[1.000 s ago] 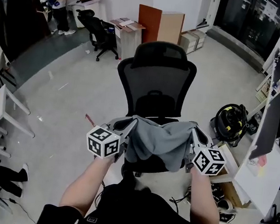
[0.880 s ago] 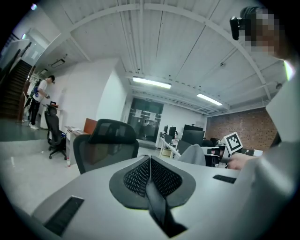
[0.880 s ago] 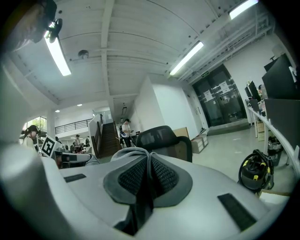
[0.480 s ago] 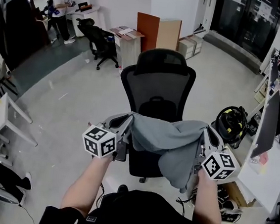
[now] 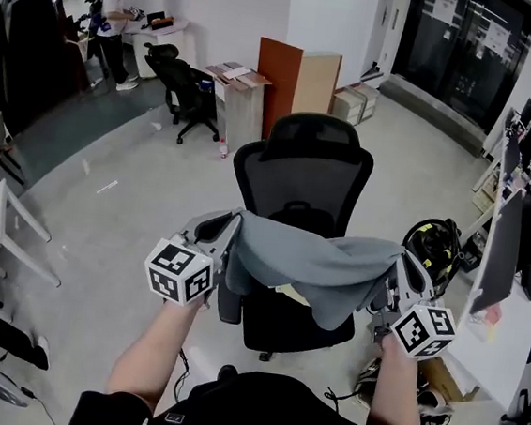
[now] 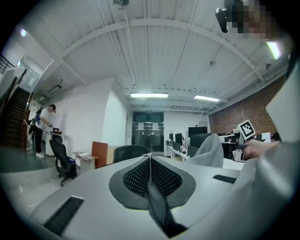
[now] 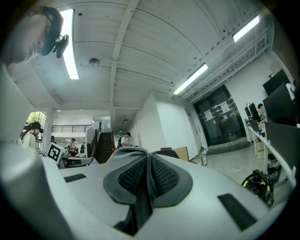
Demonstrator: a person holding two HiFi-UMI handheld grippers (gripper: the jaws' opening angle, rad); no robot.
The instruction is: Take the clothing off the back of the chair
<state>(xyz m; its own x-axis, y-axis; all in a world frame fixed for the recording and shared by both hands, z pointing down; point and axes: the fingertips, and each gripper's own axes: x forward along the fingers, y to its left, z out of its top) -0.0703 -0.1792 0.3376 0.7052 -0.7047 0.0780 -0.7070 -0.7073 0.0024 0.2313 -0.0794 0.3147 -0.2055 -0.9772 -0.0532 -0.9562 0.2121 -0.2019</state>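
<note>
A grey garment (image 5: 312,259) hangs stretched between my two grippers, on the near side of the black mesh office chair (image 5: 303,173) and above its seat. My left gripper (image 5: 229,235) is shut on the garment's left end. In the left gripper view its pads (image 6: 136,177) pinch a thin fold of cloth (image 6: 157,206). My right gripper (image 5: 398,268) is shut on the right end, and in the right gripper view a dark fold (image 7: 143,197) runs between its pads (image 7: 164,174). Both grippers point level.
A second black chair (image 5: 182,66) and a person (image 5: 127,8) are at the far left. A wooden cabinet (image 5: 301,50) and boxes stand behind the chair. A black and yellow vacuum (image 5: 432,245) sits at the right, by a desk with monitors (image 5: 518,233). White tables (image 5: 6,217) line the left.
Both grippers have risen with the garment and moved apart. The cloth is now pulled out wider and hangs higher against the chair back.
</note>
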